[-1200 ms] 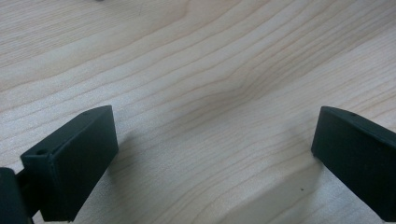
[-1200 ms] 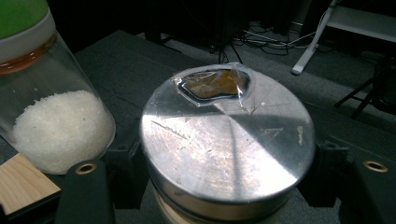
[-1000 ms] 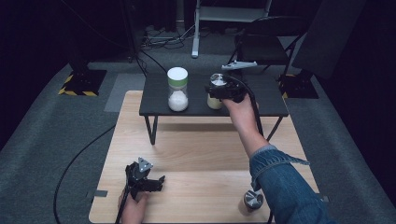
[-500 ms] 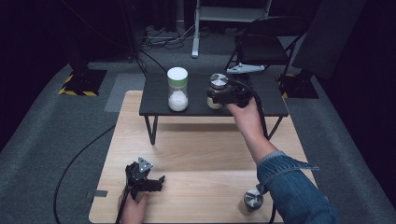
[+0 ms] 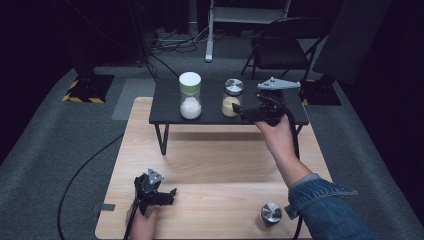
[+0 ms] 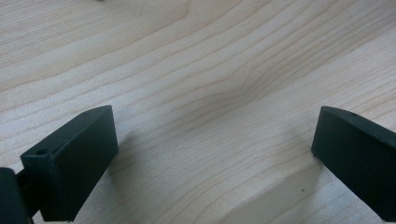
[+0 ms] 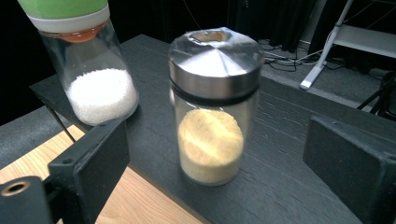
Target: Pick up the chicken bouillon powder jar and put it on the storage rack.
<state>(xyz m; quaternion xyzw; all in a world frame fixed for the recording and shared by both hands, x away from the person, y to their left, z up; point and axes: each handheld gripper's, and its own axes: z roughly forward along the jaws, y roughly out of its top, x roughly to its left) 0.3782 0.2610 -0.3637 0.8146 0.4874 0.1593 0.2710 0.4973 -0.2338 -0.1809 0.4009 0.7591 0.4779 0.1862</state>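
Item: steel-lidded jar of yellow granules, upright on the black shelf along the table's far edge, beside the green-lidded jar. Right hand-held gripper: jaws just opened, spread clear of it, apparently after release. Left hand-held gripper: spread, idle, near corner.

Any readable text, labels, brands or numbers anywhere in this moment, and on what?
None can be read.
Jar with yellow grains: bare glass and plain steel lid, no label.
Jar with white grains: green-and-white lid, no print.
Steel-lidded jar on the wooden table: no marking visible.
Black shelf, both claws: no lettering.
Yellow-and-black hazard stripes on the floor base: a pattern, not text.
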